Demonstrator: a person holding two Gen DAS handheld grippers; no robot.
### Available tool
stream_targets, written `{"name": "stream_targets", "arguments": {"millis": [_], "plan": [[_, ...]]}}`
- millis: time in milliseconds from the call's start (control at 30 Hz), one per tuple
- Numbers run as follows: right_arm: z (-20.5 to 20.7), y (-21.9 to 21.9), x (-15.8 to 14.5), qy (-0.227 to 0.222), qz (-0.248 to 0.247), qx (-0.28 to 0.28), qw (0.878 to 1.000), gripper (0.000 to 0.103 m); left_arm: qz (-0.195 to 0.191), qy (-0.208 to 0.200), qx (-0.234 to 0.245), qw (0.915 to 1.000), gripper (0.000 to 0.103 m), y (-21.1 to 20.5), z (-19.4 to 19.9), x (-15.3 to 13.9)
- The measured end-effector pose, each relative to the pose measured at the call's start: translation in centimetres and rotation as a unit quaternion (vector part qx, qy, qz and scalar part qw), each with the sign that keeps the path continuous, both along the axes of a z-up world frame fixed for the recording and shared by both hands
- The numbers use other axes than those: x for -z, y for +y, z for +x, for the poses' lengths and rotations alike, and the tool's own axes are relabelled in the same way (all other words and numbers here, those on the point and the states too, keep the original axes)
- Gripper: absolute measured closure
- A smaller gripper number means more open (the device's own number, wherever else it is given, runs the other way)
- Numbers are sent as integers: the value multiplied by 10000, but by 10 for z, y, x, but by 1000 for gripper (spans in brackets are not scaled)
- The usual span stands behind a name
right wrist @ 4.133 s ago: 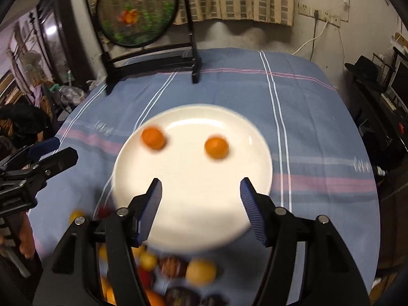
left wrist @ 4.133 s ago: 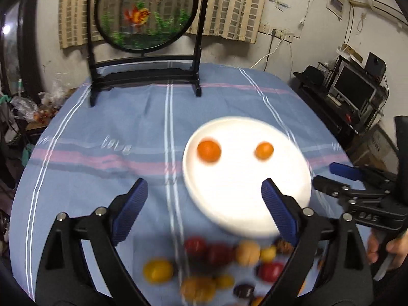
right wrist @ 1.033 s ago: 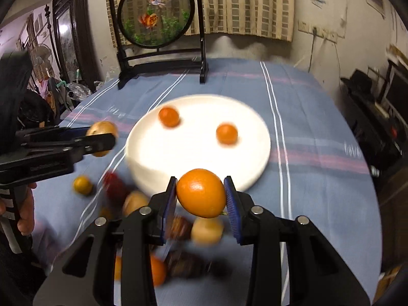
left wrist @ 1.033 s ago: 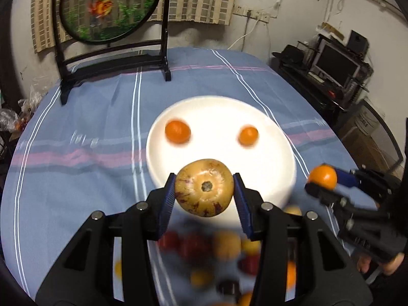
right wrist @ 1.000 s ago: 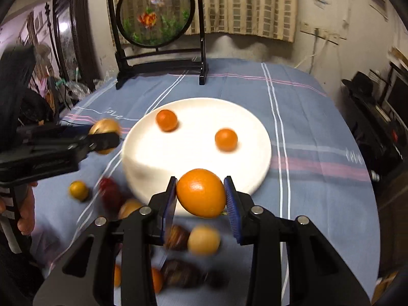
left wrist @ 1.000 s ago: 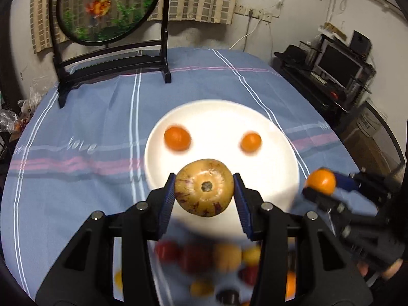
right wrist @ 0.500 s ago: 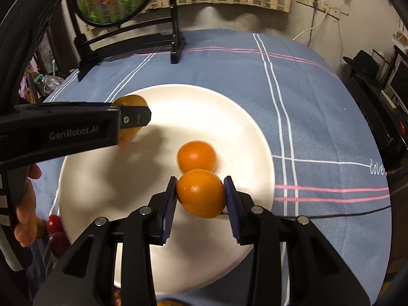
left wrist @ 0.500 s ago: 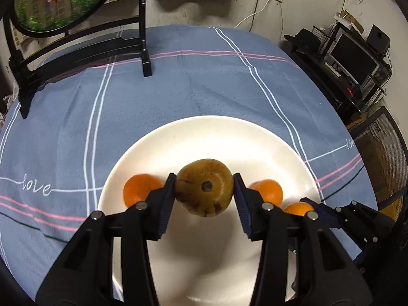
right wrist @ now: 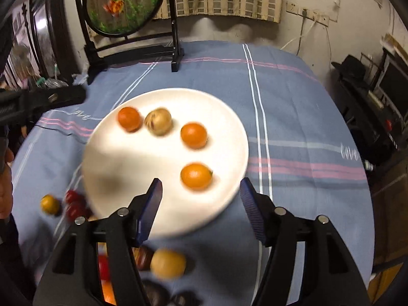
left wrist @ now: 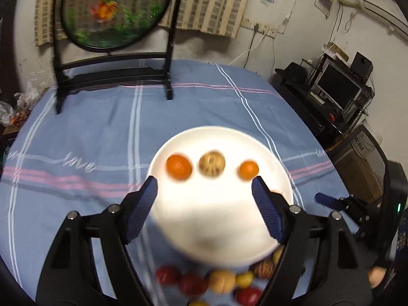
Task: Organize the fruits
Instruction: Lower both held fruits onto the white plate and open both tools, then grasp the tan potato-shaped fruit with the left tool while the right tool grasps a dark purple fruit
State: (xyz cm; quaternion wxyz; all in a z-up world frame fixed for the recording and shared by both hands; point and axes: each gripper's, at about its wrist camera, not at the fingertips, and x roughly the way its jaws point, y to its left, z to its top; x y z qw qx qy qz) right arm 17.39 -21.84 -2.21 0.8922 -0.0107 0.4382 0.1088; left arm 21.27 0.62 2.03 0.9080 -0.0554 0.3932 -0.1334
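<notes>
A round white ceramic plate (right wrist: 132, 168) sits on the bench, which is covered by a blue cloth with white and pink stripes (right wrist: 293, 117). Four fruits lie on the plate, apart from one another: a small orange mandarin (right wrist: 129, 118) at the far left, a tan speckled round fruit (right wrist: 158, 121) just beside it, a second orange mandarin (right wrist: 193, 135) to the right, and a third orange fruit with a green stem end (right wrist: 196, 175) nearer the camera. The left tool (left wrist: 204, 204) stands wide, its jaws having just been opening, with nothing between its blue ribbed pads. The right tool (right wrist: 200, 206) likewise has just been opening and is empty, the stemmed orange lying just ahead of it. More loose fruits, red, yellow and dark (left wrist: 211, 281), lie blurred on the cloth at the plate's near edge. A round fish picture in a black stand (right wrist: 122, 5) stands at the bench's far end.
</notes>
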Motion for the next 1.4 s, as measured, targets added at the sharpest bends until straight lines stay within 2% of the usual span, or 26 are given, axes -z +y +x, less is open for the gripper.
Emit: {"name": "stream_targets", "arguments": {"millis": [200,433,567,733,900,1067,1100,1133,1267,1333,1400], "plan": [[-57,-2,-1,-62,108,18,9999,34,-18,-95,-202,9997,23,26,-77,22],[-84,-3,7,-8,5,127,9999,34,105,63,-498,9987,22,48,-133,58],[-103,0,15,1,18,48,10000,34,-10,265,-588,9979,21,62,-152,73],[-119,-2,35,38,-427,142,9990,34,7,383,-595,9975,20,68,-171,83],[-122,-10,55,270,-501,224,9981,34,27,430,-396,9983,16,62,-187,87],[-114,-7,66,144,-652,0,9978,34,91,529,-125,9985,15,47,-198,91],[-111,-6,68,133,-593,-90,9981,37,97,537,-91,9985,15,46,-200,91],[-105,-7,71,180,-495,-199,9984,47,110,548,-53,9984,15,43,-202,92],[-87,-4,74,194,-422,-414,9981,58,99,614,-46,9981,15,39,-203,95],[-81,1,72,202,-356,-609,9973,76,76,657,-41,9978,15,35,-201,97],[-82,4,70,220,-424,-580,9972,76,101,681,-41,9976,15,32,-199,98]]}}
